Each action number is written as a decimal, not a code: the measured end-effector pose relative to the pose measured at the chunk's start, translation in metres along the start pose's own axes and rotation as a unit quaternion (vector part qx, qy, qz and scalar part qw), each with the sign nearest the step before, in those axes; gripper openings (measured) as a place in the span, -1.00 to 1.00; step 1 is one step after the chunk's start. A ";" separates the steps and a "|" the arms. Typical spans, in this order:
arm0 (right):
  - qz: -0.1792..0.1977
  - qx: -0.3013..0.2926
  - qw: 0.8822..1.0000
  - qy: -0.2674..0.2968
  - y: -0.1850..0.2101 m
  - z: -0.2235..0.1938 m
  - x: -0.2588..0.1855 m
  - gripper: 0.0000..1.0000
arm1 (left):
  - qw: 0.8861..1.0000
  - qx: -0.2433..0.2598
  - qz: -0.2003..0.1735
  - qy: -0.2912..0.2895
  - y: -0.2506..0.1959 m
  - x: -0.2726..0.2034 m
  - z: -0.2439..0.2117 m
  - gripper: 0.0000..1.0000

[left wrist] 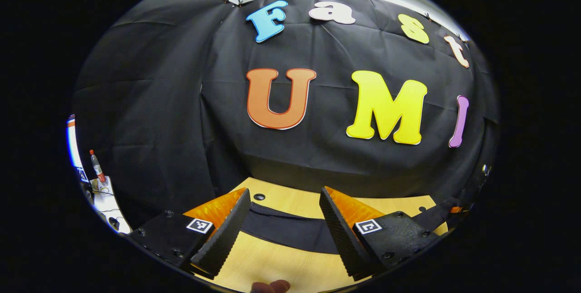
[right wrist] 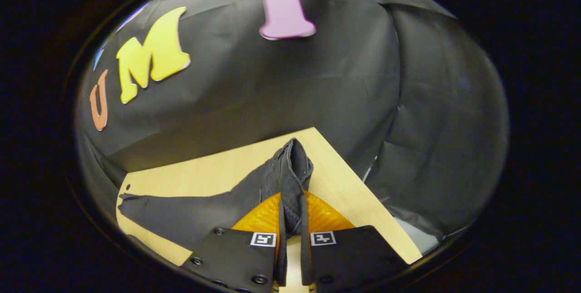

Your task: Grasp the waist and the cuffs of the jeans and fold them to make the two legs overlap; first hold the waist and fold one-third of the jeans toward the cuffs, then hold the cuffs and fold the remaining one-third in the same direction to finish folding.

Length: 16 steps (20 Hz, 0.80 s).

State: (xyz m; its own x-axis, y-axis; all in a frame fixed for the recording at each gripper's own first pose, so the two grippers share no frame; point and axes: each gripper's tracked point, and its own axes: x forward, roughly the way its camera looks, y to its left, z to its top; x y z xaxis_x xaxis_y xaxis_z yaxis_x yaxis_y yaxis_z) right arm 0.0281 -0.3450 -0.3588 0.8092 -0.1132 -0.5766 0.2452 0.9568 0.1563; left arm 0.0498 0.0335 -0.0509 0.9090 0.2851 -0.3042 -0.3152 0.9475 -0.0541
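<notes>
The dark jeans (right wrist: 199, 216) lie on the wooden table (right wrist: 213, 170), stretching leftward in the right gripper view. My right gripper (right wrist: 291, 207) is shut on one end of them, and a bunch of cloth (right wrist: 294, 166) stands up beyond the fingertips, raised off the table. In the left gripper view the jeans (left wrist: 286, 231) show as a dark band across the table (left wrist: 277, 263). My left gripper (left wrist: 284, 197) is open above the table, near that band, with nothing between its fingers. Which end of the jeans the right gripper has I cannot tell.
A person's fingertip (left wrist: 271, 286) shows at the bottom edge of the left gripper view. Far left stands a bottle (left wrist: 96, 166) with a red cap on a white stand. The table's far right corner (right wrist: 313, 130) and right edge are close to the held cloth.
</notes>
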 end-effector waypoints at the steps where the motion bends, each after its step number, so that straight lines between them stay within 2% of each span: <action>1: 0.010 -0.018 1.000 -0.010 0.024 0.011 -0.011 -0.74 | 1.000 -0.001 0.002 -0.003 0.007 -0.003 -0.002 0.96; 2: 0.021 -0.034 0.999 -0.020 0.049 0.021 -0.021 -0.82 | 1.000 0.000 0.009 -0.005 0.017 -0.008 -0.004 0.96; 4: 0.051 -0.065 0.996 -0.039 0.103 0.037 -0.044 -0.75 | 1.000 0.002 0.022 -0.007 0.039 -0.017 -0.011 0.96; 8: 0.133 -0.125 0.982 -0.056 0.241 0.027 -0.069 -0.75 | 0.998 0.027 0.049 -0.014 0.075 -0.037 -0.012 0.96; 12: 0.189 -0.195 0.961 -0.042 0.363 -0.038 -0.056 -0.75 | 0.997 0.041 0.062 -0.018 0.101 -0.060 -0.015 0.96; 13: 0.196 -0.212 0.957 -0.030 0.384 -0.062 -0.047 -0.82 | 0.997 0.039 0.067 -0.019 0.111 -0.066 -0.017 0.96; 14: 0.201 -0.232 0.952 -0.020 0.404 -0.087 -0.037 -0.75 | 0.997 0.035 0.066 -0.016 0.116 -0.072 -0.020 0.96; 16: 0.200 -0.267 0.942 0.007 0.429 -0.135 -0.017 -0.74 | 0.996 0.036 0.077 -0.012 0.130 -0.081 -0.024 0.96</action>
State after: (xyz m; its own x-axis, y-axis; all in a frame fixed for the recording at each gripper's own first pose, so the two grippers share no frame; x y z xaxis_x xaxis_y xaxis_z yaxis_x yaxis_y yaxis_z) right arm 0.0473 0.1039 -0.3902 0.7710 0.2862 -0.5689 -0.3861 0.9205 -0.0604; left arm -0.0717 0.1296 -0.0560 0.8578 0.4310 -0.2799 -0.4325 0.8996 0.0599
